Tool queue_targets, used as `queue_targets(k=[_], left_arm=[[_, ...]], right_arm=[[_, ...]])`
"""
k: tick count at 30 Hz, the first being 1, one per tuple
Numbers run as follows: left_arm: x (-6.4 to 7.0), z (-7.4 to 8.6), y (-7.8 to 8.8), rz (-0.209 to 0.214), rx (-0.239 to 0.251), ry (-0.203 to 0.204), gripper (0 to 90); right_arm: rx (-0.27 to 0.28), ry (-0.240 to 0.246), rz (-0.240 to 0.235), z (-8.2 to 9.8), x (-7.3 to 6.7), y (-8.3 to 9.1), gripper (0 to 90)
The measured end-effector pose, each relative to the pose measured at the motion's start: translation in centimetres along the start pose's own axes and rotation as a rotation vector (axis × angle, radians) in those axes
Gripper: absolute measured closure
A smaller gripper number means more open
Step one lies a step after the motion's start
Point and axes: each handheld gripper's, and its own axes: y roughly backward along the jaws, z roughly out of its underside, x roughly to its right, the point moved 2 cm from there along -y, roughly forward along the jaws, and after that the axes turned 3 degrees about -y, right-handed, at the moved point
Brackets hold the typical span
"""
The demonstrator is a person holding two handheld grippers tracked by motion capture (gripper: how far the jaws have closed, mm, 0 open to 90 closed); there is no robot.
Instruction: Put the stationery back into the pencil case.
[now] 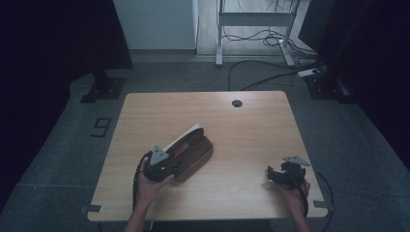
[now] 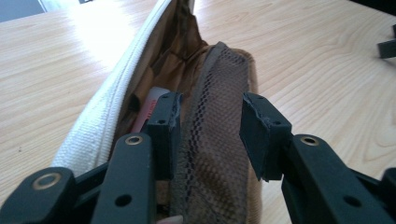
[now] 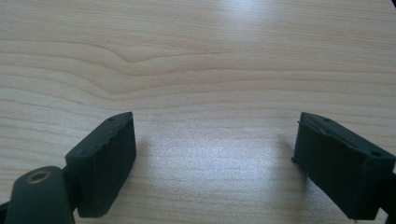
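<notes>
1. Pouch [image 1: 193, 150] of brown fabric, lying open left of the table [image 1: 251, 125] centre, long axis running from about 7 o'clock to 1 o'clock; cream outer flap [image 2: 116, 88] raised on the far-left side.
2. Left gripper [image 1: 164, 166] at the pouch's near end, around 7 o'clock from the table centre. Jaws roughly half open, straddling the mesh divider [image 2: 215, 121] without visibly pinching it; one jaw inside the main pocket, the other outside the mesh. No firm hold to be claimed from these views.
3. Red-and-white item [image 2: 152, 105] tucked deep in the pocket beside the inner jaw; identity too unclear to tell.
4. Right gripper [image 1: 283, 176] resting near the table's 4 o'clock corner, well apart from the pouch, jaws spread wide over bare wood, holding nothing.
5. Likely step in hand: working inside the open pouch, either spreading the mouth or reaching for its contents.
6. To do it well: keep the inner jaw low and parallel to the mesh so as not to snag the netting; close only once the pads bracket the intended layer or item, not both.
7. Worth bringing the right gripper in toward 12 o'clock of the pouch to pin the cream flap, since soft fabric probably drags along with a single pull.
8. Risk to watch: mesh bunching between the pads and hiding the item.
</notes>
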Motion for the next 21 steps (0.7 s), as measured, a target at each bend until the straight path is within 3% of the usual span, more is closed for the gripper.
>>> queue_targets(k=[10,21], left_arm=[[1.2,0.8,0.9,0.067,0.020,0.029,55.1],[2.5,2.6,1.7,0.088,0.021,0.050,52.6]], right_arm=[[0.000,0.000,0.000,0.0,0.0,0.0,12.5],[0.000,0.001,0.000,0.0,0.0,0.0,12.5]])
